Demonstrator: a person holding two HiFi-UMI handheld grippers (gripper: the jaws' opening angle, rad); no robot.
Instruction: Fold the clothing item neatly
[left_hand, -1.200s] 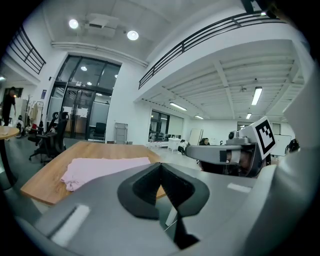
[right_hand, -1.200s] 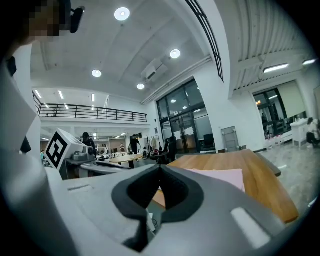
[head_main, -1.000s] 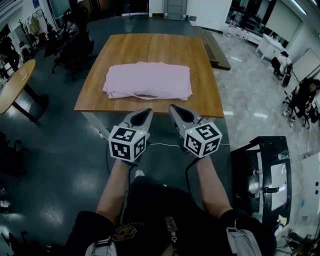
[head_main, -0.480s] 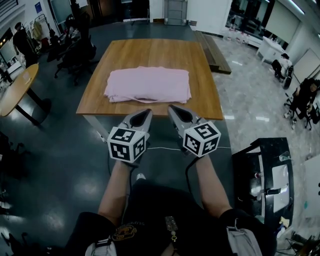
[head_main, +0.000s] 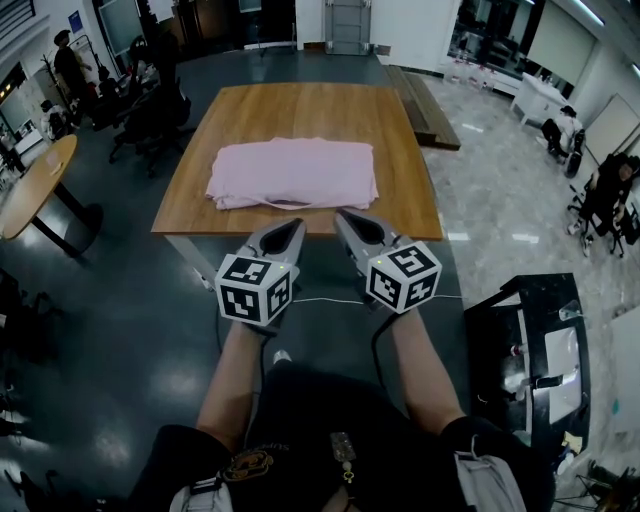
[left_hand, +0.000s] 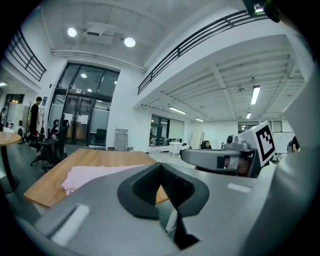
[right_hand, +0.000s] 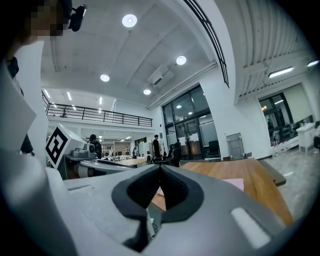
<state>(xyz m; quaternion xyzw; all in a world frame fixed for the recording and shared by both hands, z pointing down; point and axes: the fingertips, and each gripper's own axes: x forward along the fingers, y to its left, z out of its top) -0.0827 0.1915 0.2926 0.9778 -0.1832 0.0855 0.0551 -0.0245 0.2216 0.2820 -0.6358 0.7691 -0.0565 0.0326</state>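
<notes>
Both left gripper (head_main: 296, 222) and right gripper (head_main: 341, 214) hover closed, side by side.

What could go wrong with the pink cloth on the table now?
The pink garment lies folded near the wooden table's front edge, so a careless tug might slide it off. The left gripper and right gripper are both shut; pushed in like that, they could rumple the fold. They also sit close together and might bump.
</notes>
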